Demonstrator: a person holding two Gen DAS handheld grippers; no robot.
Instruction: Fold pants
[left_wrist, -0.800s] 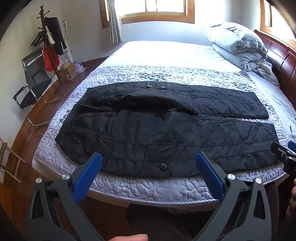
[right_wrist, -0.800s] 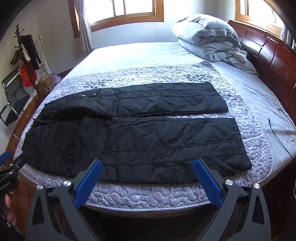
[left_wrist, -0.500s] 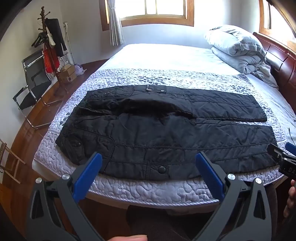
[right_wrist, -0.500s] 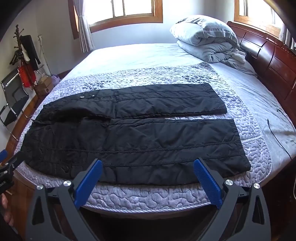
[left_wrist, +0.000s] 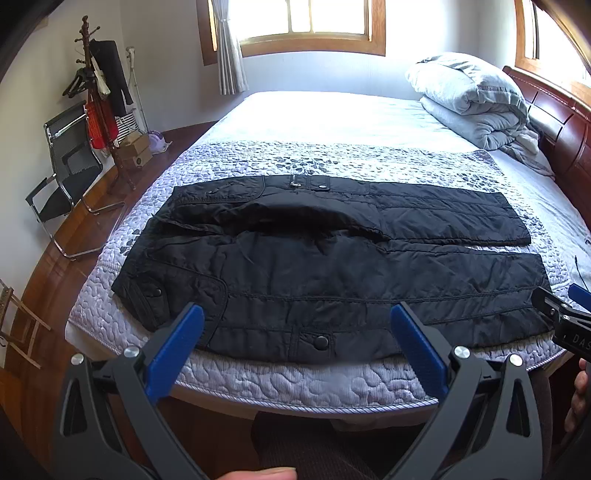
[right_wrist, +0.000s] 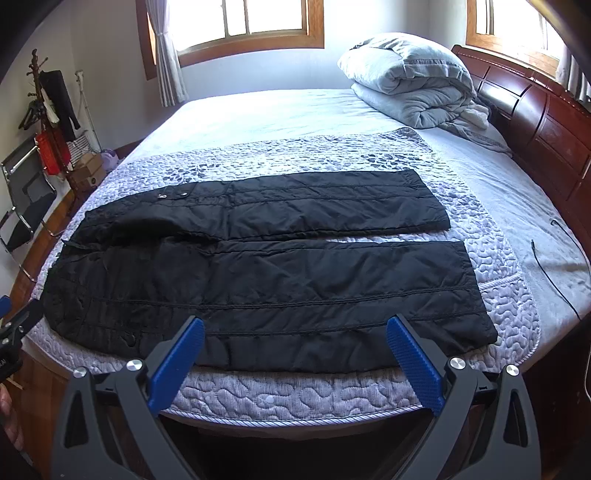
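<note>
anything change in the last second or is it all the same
Very little. In both wrist views the black pants and the bed sit a bit lower in frame, so the left gripper and right gripper shifted slightly. Nothing was gripped or released. Both sets of jaws stay wide open and empty, and the pants lie spread flat, unfolded.

Left tongs (left_wrist: 297, 332): two black moulded arms, triangular cut-outs near the base, each tipped with a long blue pad (left_wrist: 173, 347). Round silver screw heads, two per arm.

Right tongs (right_wrist: 295, 345): same build; blue pads (right_wrist: 413, 360) show a fine knurled texture.

Right tongs' black tip with white lettering "DAS" at the left view's right edge. Fingertip at that view's bottom edge. No sleeve visible.
</note>
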